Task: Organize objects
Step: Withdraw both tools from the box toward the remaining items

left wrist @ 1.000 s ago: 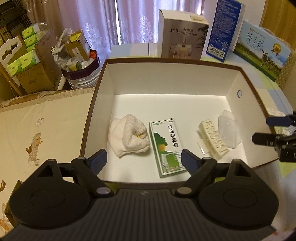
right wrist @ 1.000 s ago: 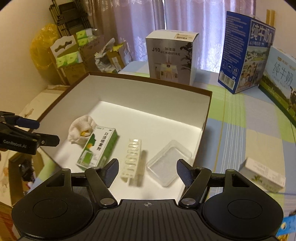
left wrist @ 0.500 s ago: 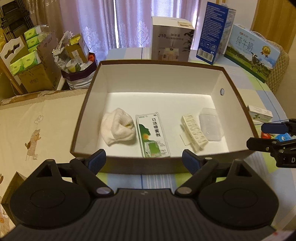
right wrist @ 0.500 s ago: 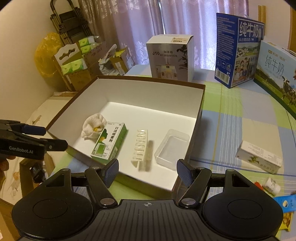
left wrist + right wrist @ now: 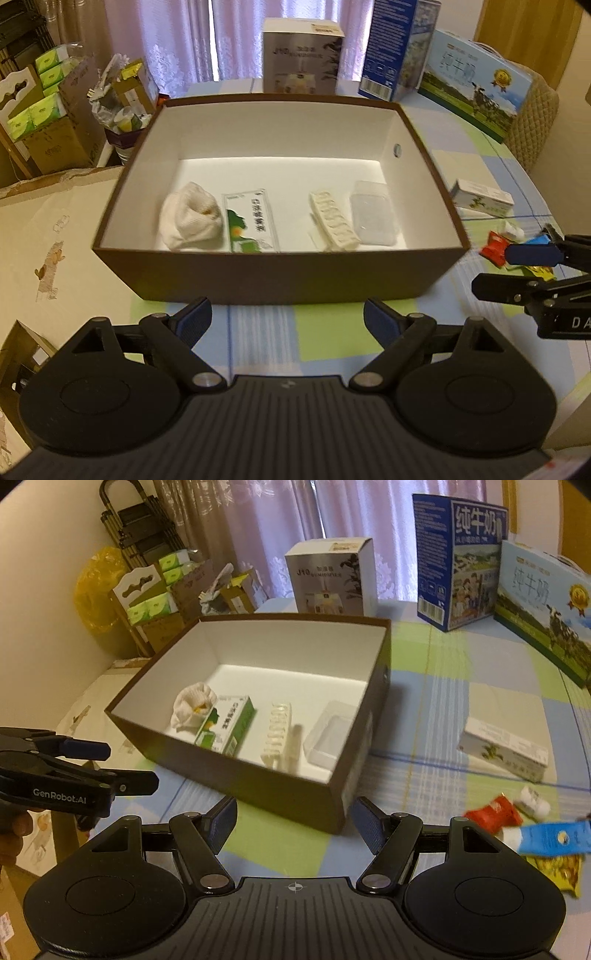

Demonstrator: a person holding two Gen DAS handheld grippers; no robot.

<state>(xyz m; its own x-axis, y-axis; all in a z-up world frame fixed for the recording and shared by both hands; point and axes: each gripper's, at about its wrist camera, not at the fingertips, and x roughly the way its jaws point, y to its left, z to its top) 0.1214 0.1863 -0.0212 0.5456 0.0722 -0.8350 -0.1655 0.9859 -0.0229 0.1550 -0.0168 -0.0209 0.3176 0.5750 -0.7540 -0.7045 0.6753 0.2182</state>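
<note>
Jaws of the left gripper (image 5: 287, 320) stand wide apart and empty at the bottom of the left wrist view, just short of the brown box (image 5: 280, 275) at centre. Along the box floor lie a white cloth bundle (image 5: 190, 218), a green carton (image 5: 251, 226), a cream clip (image 5: 334, 220) and a clear tray (image 5: 372, 213).

Right wrist view: the right gripper (image 5: 293, 824) is likewise spread open and empty at bottom centre, near the box's closest corner. A white carton (image 5: 503, 748) lies at right on the checked cloth (image 5: 436, 709); a red packet (image 5: 493, 816) and blue tube (image 5: 550, 837) sit lower right.
</note>
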